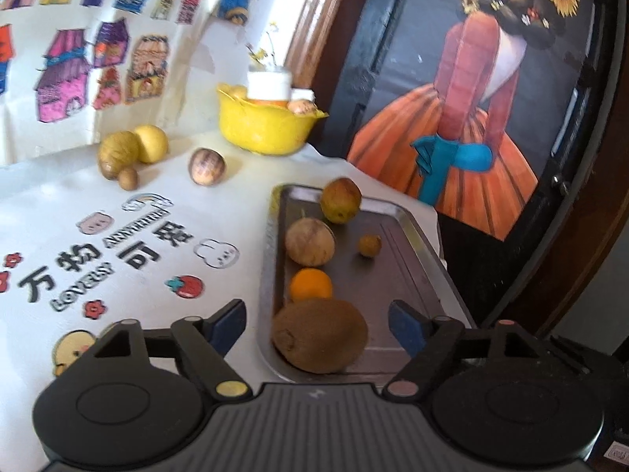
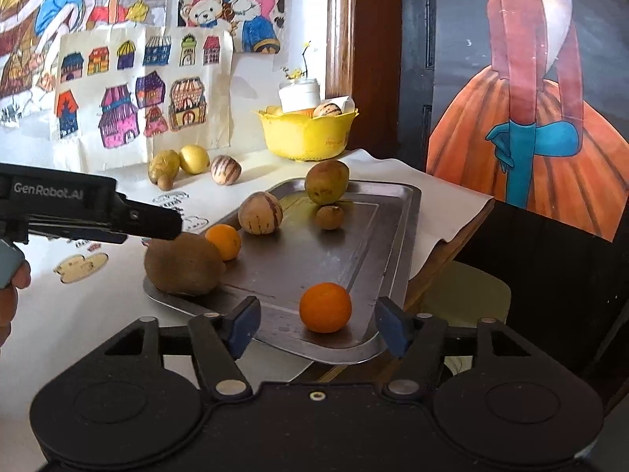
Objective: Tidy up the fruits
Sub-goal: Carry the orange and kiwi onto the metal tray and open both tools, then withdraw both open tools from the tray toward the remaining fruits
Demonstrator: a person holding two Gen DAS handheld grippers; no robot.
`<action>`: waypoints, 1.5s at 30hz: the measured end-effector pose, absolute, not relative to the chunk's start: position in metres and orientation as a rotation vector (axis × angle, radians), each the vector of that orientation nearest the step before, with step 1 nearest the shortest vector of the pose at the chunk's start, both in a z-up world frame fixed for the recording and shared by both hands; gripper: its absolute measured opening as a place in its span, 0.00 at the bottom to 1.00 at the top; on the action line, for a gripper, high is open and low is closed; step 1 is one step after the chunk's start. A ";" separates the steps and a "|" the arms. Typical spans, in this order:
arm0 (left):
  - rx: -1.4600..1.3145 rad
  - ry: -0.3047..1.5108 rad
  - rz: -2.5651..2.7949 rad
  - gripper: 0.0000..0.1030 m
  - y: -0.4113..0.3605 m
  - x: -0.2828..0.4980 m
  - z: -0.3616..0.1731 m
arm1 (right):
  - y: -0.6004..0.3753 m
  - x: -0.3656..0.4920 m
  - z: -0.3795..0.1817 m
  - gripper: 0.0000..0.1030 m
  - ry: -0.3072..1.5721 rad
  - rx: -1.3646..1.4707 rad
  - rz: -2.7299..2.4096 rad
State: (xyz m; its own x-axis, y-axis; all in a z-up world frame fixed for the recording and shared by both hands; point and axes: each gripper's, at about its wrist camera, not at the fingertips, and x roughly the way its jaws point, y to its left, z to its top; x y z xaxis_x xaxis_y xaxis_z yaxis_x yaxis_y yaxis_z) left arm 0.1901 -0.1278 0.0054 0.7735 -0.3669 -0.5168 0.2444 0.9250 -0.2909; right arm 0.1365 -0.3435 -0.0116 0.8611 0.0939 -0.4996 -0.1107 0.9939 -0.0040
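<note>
A metal tray (image 1: 393, 275) (image 2: 314, 259) lies at the table's right edge. On it rest a brown kiwi (image 1: 320, 336) (image 2: 182, 265), a small orange (image 1: 310, 285) (image 2: 224, 241), a striped melon (image 1: 309, 242) (image 2: 260, 212), a green-brown fruit (image 1: 340, 200) (image 2: 326, 181) and a small brown fruit (image 1: 369, 244) (image 2: 329, 217). My left gripper (image 1: 318, 326) is open, with the kiwi between its blue pads but untouched. My right gripper (image 2: 318, 324) is open around a second orange (image 2: 325, 306) on the tray's near end, pads clear of it.
A yellow bowl (image 1: 263, 126) (image 2: 306, 133) with a white jar stands at the back. Several loose fruits (image 1: 118, 153) (image 2: 226, 170) lie on the printed cloth by the wall. A person's hand (image 2: 8, 295) holds the left tool. The table drops off right of the tray.
</note>
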 end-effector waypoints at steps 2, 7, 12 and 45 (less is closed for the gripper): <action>-0.226 0.585 -0.304 0.94 -0.121 0.185 0.009 | -0.342 0.131 -0.007 0.77 0.511 -0.022 0.102; -0.234 0.556 -0.261 0.99 -0.101 0.168 0.015 | -0.334 0.115 0.005 0.98 0.483 -0.020 0.087; -0.220 0.571 -0.223 1.00 -0.080 0.152 0.019 | -0.318 0.098 0.016 0.99 0.479 -0.051 0.092; -0.102 0.662 -0.005 1.00 0.053 0.080 0.036 | -0.183 0.061 0.053 0.99 0.547 -0.181 0.393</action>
State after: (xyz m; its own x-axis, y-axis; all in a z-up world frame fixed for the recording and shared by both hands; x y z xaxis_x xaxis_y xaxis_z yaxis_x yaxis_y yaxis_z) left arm 0.0796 0.0525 0.0355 0.7890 -0.0369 -0.6132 -0.0279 0.9950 -0.0959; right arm 0.0606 -0.1834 0.0530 0.7823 0.3144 -0.5377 -0.4095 0.9101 -0.0636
